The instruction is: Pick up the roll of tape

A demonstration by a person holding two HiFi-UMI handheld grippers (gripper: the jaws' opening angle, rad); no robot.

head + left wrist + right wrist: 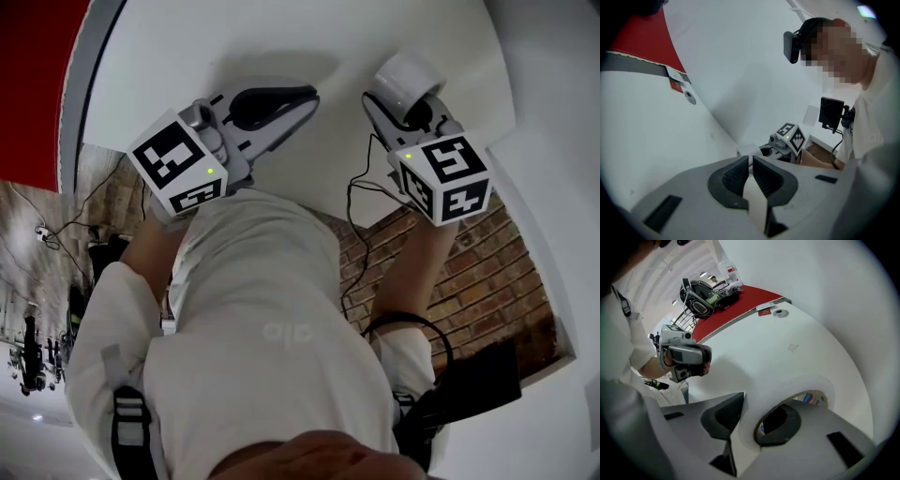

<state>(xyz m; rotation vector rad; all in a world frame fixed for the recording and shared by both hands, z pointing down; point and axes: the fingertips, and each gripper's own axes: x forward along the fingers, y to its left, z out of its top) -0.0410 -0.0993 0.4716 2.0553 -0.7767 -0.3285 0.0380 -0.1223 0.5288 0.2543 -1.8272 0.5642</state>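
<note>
The roll of tape (408, 80) is white, with a brown core and blue print inside. My right gripper (403, 108) is shut on it over the white table (281, 37). In the right gripper view one pad sits inside the core and the other presses the outside of the roll's (787, 390) wall, with the right gripper (745, 420) pointing steeply down. My left gripper (286, 98) hovers level to the left, well apart from the roll. The left gripper (751, 173) has its pads together, with only a pale sliver between them.
A red surface (37, 84) borders the table at the left, and headphones and other gear (705, 296) lie on it. A small round disc (779, 312) sits on the table near that edge. Brick-patterned floor (469, 272) lies below the table's near edge, and a cable (361, 197) hangs there.
</note>
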